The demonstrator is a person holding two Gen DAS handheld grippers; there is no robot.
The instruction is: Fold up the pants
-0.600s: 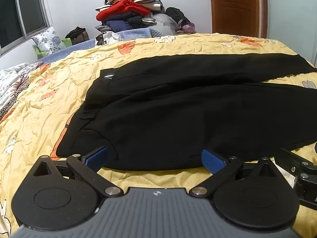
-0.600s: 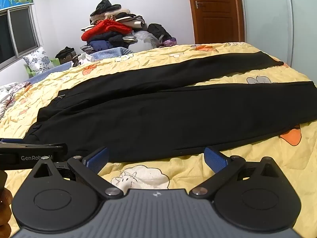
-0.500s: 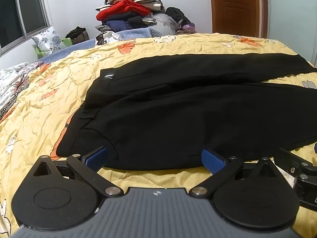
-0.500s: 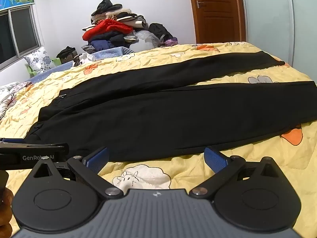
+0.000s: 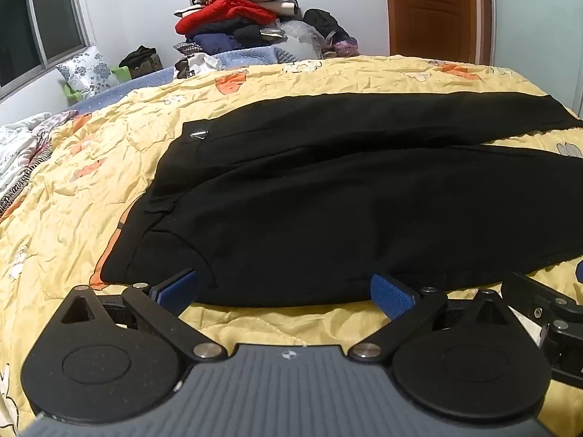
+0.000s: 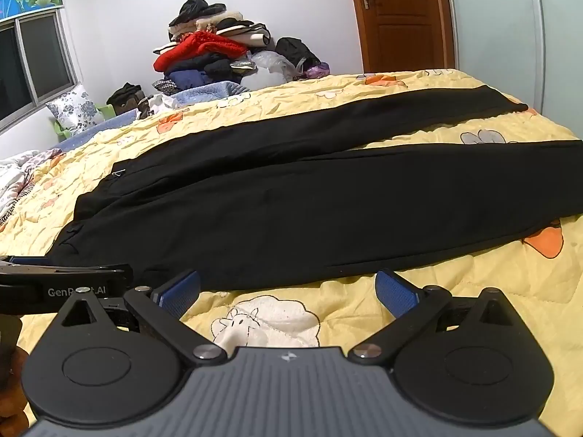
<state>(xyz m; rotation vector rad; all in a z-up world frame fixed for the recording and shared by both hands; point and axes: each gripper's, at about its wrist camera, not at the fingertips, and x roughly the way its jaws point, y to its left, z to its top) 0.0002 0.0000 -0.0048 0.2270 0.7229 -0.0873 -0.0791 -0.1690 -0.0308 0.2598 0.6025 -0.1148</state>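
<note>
Yellow quilt (image 5: 91,196) under black pants (image 5: 328,218), left wrist view: waistband at left, legs running to right edge. Left gripper (image 5: 284,291) spread wide, empty, at near hem.

Right wrist view: pants (image 6: 291,218) lengthwise from lower left to upper right. Right gripper (image 6: 288,287) released, over quilt.

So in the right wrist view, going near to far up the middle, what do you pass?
Right gripper, jaws open → sheep print on the yellow quilt → black pants, laid flat with the legs spread → more quilt → pile of clothes → white wall.
</note>
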